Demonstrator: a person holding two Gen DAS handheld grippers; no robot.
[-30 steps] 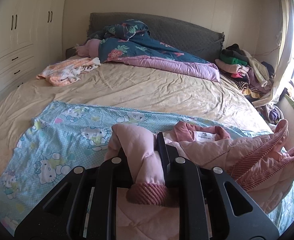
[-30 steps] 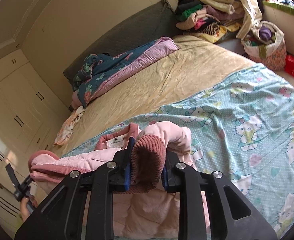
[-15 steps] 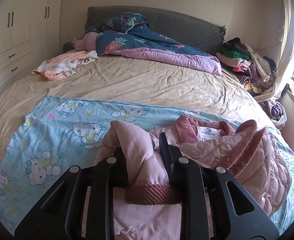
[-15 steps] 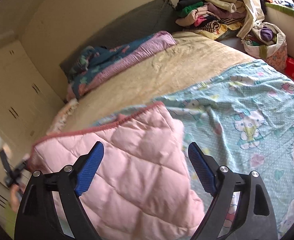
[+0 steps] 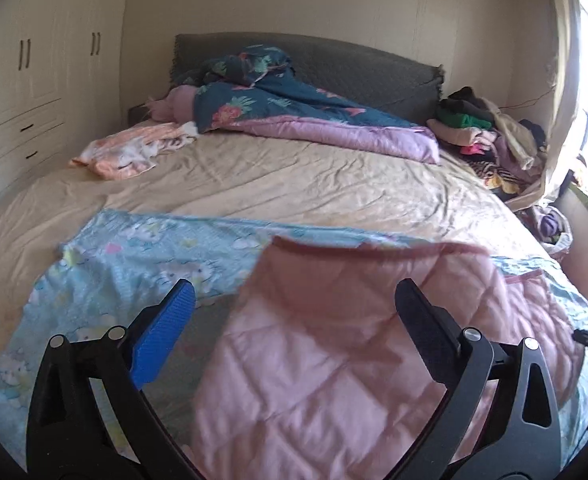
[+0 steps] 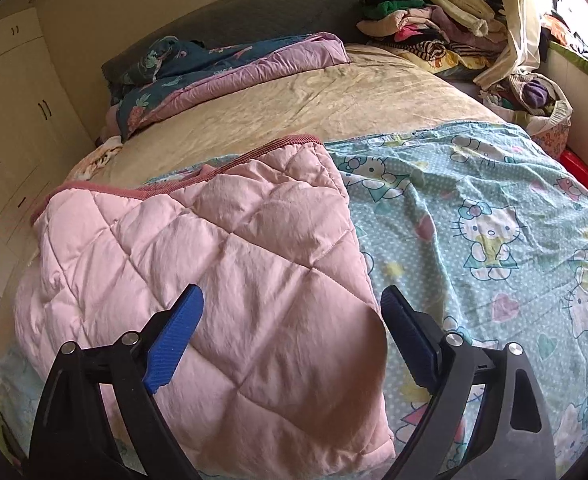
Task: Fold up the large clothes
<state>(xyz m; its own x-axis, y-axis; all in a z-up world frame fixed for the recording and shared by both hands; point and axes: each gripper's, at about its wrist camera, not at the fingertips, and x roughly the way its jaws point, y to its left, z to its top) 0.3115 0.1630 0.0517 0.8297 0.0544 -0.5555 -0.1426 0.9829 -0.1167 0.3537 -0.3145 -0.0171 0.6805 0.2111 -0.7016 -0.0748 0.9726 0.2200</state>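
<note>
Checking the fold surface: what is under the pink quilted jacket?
The pink quilted jacket lies on a light blue cartoon-cat sheet, spread over the beige bed cover. How the sheet lies beneath the jacket, and the jacket's folded-in sleeves, are hidden.

You see a pale pink jacket [image 6: 221,264], diamond-quilted, with a darker rose ribbed trim, lying on a light blue cat-print sheet [image 6: 486,216]. Beyond that sheet the bed [image 5: 294,176] is beige. At its head lies a teal floral quilt [image 5: 277,100] with lilac lining. Your fingers [image 6: 173,332] carry blue ribbed pads.
</note>
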